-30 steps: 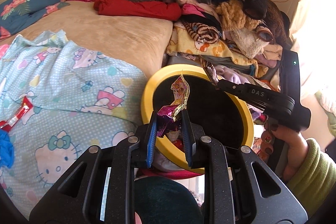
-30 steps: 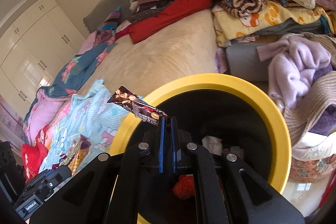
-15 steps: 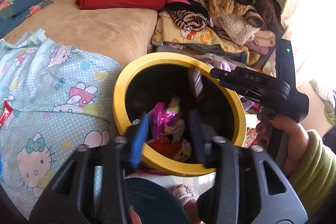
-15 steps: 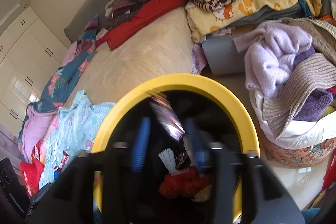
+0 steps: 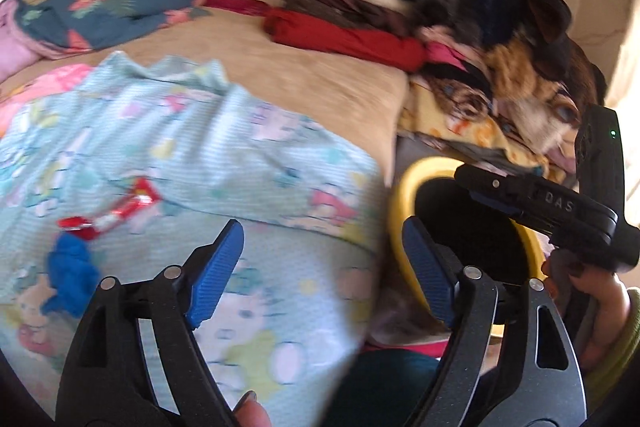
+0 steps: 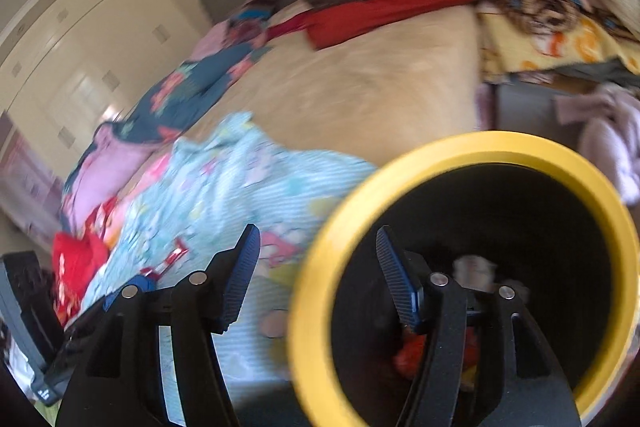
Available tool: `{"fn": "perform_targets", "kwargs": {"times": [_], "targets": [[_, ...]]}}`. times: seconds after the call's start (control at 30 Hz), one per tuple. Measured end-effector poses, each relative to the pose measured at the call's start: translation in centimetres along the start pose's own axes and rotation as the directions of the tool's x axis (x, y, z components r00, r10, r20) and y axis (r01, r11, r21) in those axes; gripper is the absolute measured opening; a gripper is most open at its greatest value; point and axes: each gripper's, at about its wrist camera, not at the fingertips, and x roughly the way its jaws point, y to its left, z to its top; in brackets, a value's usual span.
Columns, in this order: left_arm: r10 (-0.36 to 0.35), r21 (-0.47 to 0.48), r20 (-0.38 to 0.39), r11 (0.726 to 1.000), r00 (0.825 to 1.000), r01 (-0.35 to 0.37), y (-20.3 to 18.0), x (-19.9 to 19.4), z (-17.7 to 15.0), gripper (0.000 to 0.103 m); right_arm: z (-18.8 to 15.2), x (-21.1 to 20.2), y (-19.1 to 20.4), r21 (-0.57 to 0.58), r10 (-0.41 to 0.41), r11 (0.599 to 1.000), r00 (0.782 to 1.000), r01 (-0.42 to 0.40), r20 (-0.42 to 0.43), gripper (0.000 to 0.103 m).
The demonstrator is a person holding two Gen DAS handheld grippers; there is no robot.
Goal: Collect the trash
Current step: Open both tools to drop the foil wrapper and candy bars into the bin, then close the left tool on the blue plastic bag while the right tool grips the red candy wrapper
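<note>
left tongs (image 5: pixel 320 259) gaping, holding nothing | right tongs (image 6: pixel 318 267) gaping, holding nothing | red wrapper (image 5: pixel 116 213) lying on blanket (image 5: pixel 240 155), bin (image 6: pixel 480 147) beside bed | risk: tongs pinching blanket folds while grabbing the thin, flat wrapper

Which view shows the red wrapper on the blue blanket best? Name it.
Left wrist view: the red wrapper lies whole, though blurred, ahead of the open jaws. The right wrist view catches only a small red sliver of it beside its left finger.
</note>
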Motion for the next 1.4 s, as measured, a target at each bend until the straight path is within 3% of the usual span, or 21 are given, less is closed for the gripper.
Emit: {"fn": "perform_targets", "kwargs": {"times": [0.3, 0.4, 0.63, 0.87, 1.1, 1.13, 1.27, 1.3, 1.4], "targets": [[0.114, -0.08, 0.037, 0.991, 0.993, -0.11, 6.8, -2.4, -0.2, 0.083, 0.4, 5.3, 9.3, -0.128, 0.091, 0.986, 0.991, -0.102, -0.094, 0.062], [0.146, -0.109, 0.037, 0.984, 0.989, -0.142, 9.3, -3.3, -0.8, 0.091, 0.1, 7.0, 11.9, -0.168, 0.108, 0.977, 0.986, -0.129, -0.128, 0.063], [0.207, -0.166, 0.004, 0.965, 0.978, -0.203, 13.7, -3.7, -2.5, 0.091, -1.4, 11.9, 17.7, -0.232, 0.126, 0.955, 0.963, -0.182, -0.238, 0.063], [0.222, -0.216, -0.036, 0.95, 0.974, -0.224, 16.7, -3.2, -4.1, 0.091, -2.8, 16.3, 20.8, -0.263, 0.096, 0.947, 0.946, -0.183, -0.31, 0.063], [0.2, -0.245, -0.068, 0.947, 0.977, -0.21, 18.1, -2.5, -5.1, 0.07, -3.6, 20.7, 21.2, -0.21, 0.075, 0.964, 0.923, -0.163, -0.377, 0.063], [0.19, -0.251, -0.075, 0.946, 0.979, -0.203, 18.3, -2.4, -5.3, 0.062, -3.7, 21.2, 21.2, -0.198, 0.075, 0.967, 0.921, -0.161, -0.383, 0.063], [0.172, -0.249, -0.098, 0.95, 0.98, -0.191, 18.4, -1.8, -5.7, 0.047, -3.8, 22.6, 21.5, -0.169, 0.083, 0.973, 0.918, -0.159, -0.388, 0.064], [0.171, -0.246, -0.102, 0.95, 0.98, -0.191, 18.4, -1.6, -5.7, 0.044, -3.8, 22.9, 21.6, -0.164, 0.085, 0.973, 0.918, -0.16, -0.388, 0.061], [0.164, -0.24, -0.112, 0.953, 0.98, -0.187, 18.3, -1.2, -5.8, 0.029, -3.6, 23.3, 21.8, -0.169, 0.103, 0.969, 0.913, -0.182, -0.394, 0.022]]}}
